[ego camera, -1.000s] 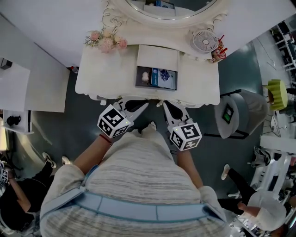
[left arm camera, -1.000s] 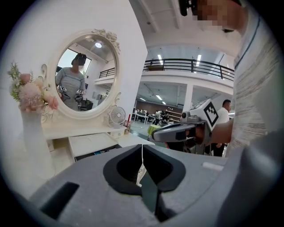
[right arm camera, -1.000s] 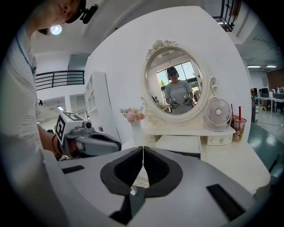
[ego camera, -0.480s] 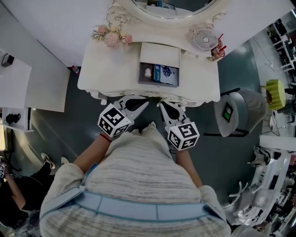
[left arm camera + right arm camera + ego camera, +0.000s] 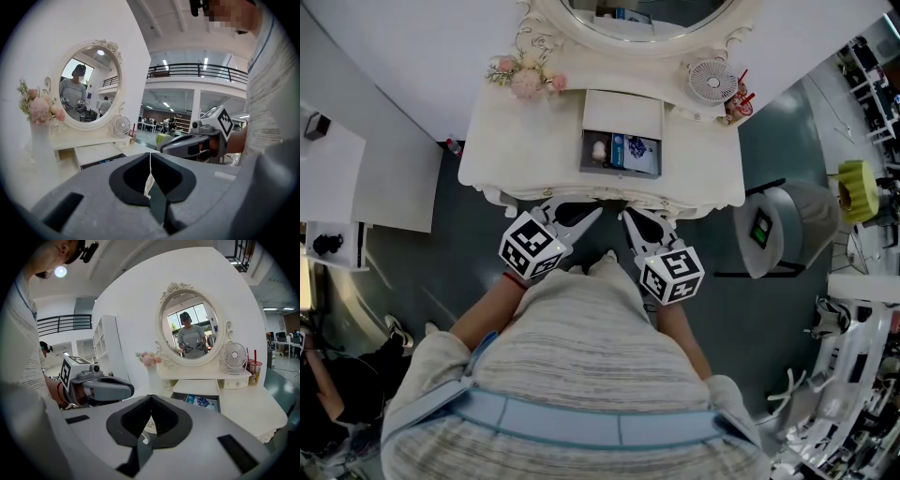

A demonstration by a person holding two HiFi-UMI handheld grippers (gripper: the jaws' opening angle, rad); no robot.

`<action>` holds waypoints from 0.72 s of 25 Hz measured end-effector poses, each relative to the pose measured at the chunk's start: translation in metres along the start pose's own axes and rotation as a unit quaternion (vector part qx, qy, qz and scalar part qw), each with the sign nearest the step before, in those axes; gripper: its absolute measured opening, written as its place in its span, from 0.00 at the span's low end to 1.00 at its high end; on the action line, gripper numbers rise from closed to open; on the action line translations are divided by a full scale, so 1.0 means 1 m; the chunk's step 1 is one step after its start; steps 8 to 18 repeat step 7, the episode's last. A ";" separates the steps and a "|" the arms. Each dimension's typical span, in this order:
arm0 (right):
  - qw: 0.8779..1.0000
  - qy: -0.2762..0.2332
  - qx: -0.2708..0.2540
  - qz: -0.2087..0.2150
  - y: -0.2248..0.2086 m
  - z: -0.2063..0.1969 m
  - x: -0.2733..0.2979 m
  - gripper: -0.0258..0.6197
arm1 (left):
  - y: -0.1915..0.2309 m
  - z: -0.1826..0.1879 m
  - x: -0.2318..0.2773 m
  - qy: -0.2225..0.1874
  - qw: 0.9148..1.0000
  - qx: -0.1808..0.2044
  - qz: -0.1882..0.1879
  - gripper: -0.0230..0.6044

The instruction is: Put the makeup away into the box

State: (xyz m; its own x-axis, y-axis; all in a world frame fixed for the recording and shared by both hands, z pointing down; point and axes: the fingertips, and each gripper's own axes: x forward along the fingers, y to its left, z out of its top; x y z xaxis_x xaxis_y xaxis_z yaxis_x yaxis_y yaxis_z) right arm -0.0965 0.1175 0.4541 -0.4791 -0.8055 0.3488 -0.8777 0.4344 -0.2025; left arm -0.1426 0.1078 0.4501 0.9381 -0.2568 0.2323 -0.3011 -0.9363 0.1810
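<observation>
An open dark box [image 5: 620, 153] sits mid-table on the white dressing table [image 5: 516, 159]. Inside it lie a white round item [image 5: 599, 149] and a blue patterned packet [image 5: 639, 151]. The same box [image 5: 200, 402] shows in the right gripper view, and its edge [image 5: 101, 159] in the left gripper view. My left gripper [image 5: 596, 213] and right gripper [image 5: 625, 215] hang side by side just in front of the table's front edge, short of the box. Both are shut and hold nothing: left gripper [image 5: 150, 155], right gripper [image 5: 150, 398].
At the table's back stand an oval mirror [image 5: 189, 327], pink flowers in a vase [image 5: 525, 77], a small fan [image 5: 713, 82] and a cup with a red straw [image 5: 737, 108]. A grey stool [image 5: 787, 230] is on the right, with white shelving [image 5: 356, 178] on the left.
My right gripper has drifted slightly left, nearer the left one. The head view has swung a little, and a person at the lower right has gone from view.
</observation>
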 end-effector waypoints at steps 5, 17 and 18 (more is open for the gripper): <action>1.000 0.002 -0.002 0.003 0.001 -0.001 0.001 0.05 | 0.001 -0.001 0.000 0.001 1.000 0.001 0.002 0.06; 1.000 0.004 -0.003 0.003 0.001 -0.002 0.001 0.05 | 0.002 -0.002 -0.001 0.001 1.000 0.000 0.002 0.06; 1.000 0.004 -0.003 0.003 0.001 -0.002 0.001 0.05 | 0.002 -0.002 -0.001 0.001 1.000 0.000 0.002 0.06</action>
